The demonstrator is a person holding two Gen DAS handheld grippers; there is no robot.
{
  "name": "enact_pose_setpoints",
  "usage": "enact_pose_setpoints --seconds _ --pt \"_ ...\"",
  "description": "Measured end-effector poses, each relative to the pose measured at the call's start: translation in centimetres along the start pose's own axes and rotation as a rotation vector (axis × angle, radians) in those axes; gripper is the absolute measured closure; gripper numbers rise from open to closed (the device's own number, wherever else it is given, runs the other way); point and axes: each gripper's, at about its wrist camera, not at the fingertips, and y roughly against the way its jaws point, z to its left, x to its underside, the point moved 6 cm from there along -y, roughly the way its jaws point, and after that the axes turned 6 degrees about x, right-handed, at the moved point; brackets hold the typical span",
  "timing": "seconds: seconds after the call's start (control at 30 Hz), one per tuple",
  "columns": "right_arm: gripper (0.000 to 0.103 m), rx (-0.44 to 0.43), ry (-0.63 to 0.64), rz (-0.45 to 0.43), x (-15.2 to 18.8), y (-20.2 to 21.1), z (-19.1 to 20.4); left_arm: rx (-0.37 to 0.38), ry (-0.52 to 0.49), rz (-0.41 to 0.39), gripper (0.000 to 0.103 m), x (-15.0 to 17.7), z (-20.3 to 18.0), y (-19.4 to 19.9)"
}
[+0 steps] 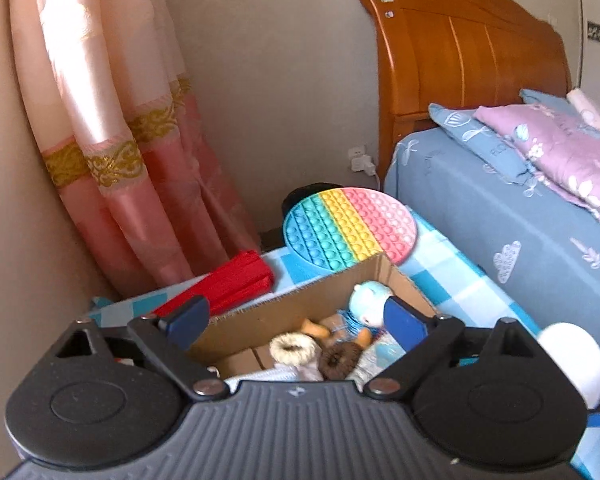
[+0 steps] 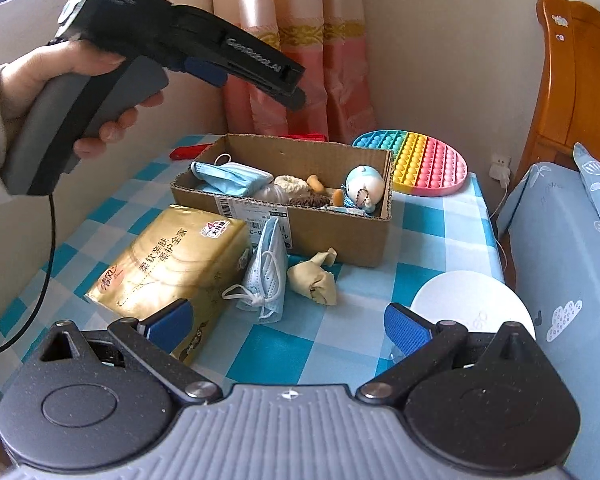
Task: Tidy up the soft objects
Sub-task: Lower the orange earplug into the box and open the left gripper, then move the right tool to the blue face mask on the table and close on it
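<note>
A: Right wrist view: how many face masks?
B: Two. One lies in the cardboard box [image 2: 300, 204] ahead of the right gripper [image 2: 290, 326]; the other face mask [image 2: 266, 276] lies just beyond its spread, empty jaws, beside one tissue pack [image 2: 168, 264] and one beige pouch [image 2: 314, 278].
A: And the left gripper [image 1: 296, 318]?
B: Jaws wide, nothing between them, raised over the box. Inside: one plush doll [image 2: 364, 188], two scrunchies [image 1: 294, 350].
</note>
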Motion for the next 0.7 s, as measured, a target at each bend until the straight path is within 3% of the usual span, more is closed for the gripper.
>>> enact_pose_setpoints --seconds 0.2,0.37,0.7 --pt "0.0 0.049 0.04 -0.014 0.6 0.3 0.7 0.035 -0.013 0.012 0.009 1.7 -0.8 1.9" --pt "0.0 0.034 0.034 -0.028 0.9 0.7 0.9 0.022 0.017 0.002 0.006 4.7 -1.2 4.4" --pt "0.0 0.01 0.031 -0.035 1.4 0.5 1.3 -0.101 0.21 -0.01 0.003 11.0 0.7 8.6"
